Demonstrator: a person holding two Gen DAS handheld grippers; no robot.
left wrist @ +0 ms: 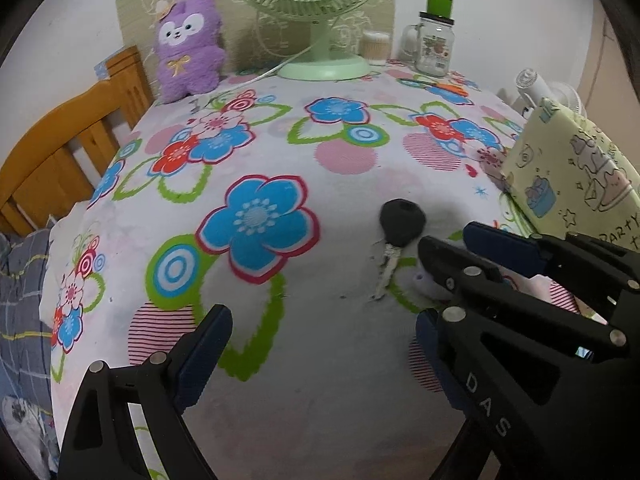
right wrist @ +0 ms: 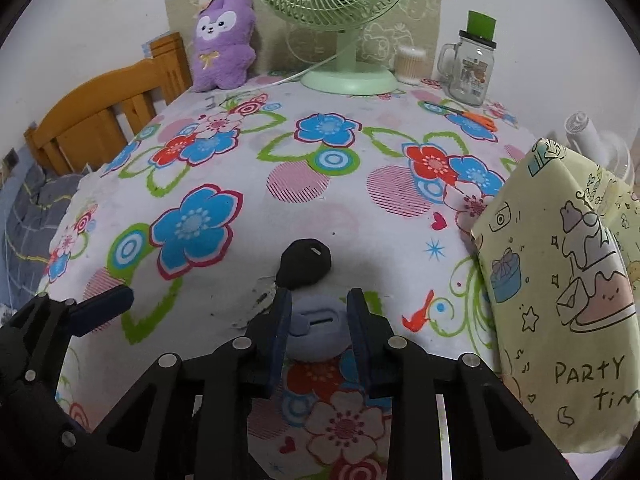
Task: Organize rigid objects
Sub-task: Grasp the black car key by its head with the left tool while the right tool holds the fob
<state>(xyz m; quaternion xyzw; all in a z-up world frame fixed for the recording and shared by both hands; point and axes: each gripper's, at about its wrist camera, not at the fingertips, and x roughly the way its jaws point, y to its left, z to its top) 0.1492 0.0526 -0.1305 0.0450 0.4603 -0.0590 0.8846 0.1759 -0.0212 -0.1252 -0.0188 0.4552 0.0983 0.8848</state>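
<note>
Two grippers: right gripper (right wrist: 318, 312) jaws clamp a grey-blue key (black key (right wrist: 306, 268) beside) — left gripper (left wrist: 320, 344) gapes.

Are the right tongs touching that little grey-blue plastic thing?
Touching. In the right wrist view, the right tongs press both blue pads against the sides of the small grey-blue plastic fob.

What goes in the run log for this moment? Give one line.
right hand-held gripper: shut on grey key fob | left hand-held gripper: open, empty | black key: on tablecloth
</note>
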